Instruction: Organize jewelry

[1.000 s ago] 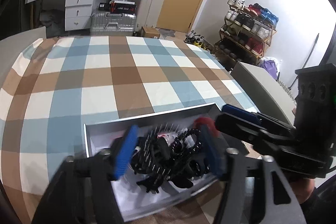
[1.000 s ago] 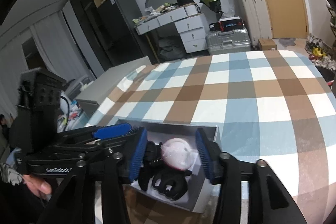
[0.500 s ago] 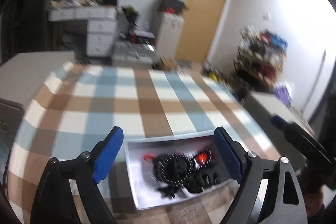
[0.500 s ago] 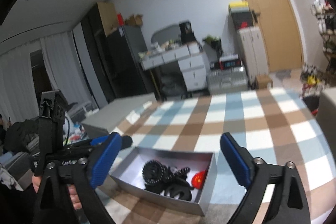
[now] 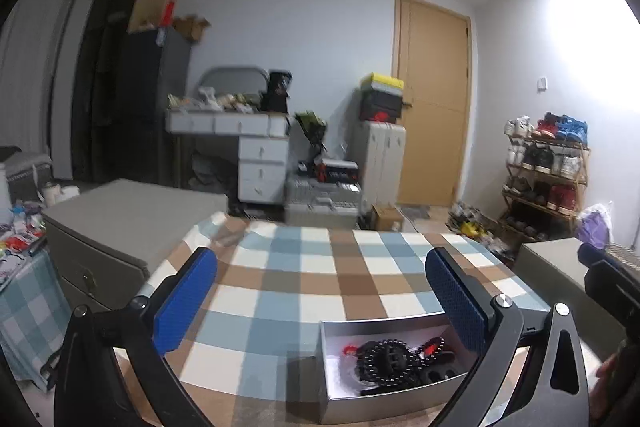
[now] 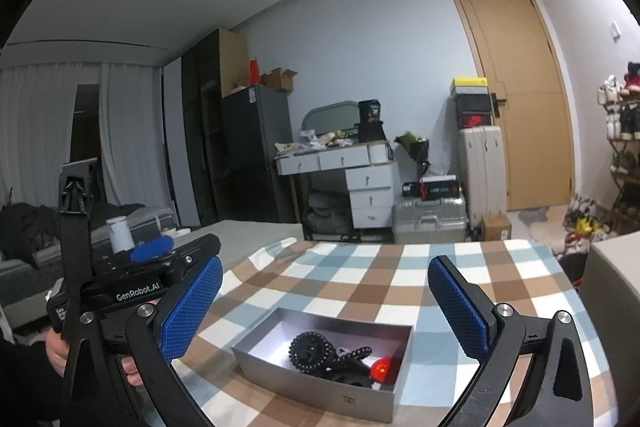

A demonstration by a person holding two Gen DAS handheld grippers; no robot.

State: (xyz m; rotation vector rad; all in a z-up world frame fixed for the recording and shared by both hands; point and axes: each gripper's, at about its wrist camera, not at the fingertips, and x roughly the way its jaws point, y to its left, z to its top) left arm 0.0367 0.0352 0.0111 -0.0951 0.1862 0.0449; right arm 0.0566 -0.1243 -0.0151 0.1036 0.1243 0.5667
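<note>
Both grippers are released, jaws spread wide and holding nothing; they have just been opening, with nothing between them. The left gripper point(image 5: 320, 301) and right gripper point(image 6: 326, 307) hover above the checked table point(image 6: 400, 267), clear of the box point(image 6: 280, 371). The black beads point(image 6: 312, 347) and a red piece point(image 6: 382, 369) lie heaped inside it. The jewelry looks stowed; to finish well, keep the grippers high and avoid clipping the box wall.
</note>
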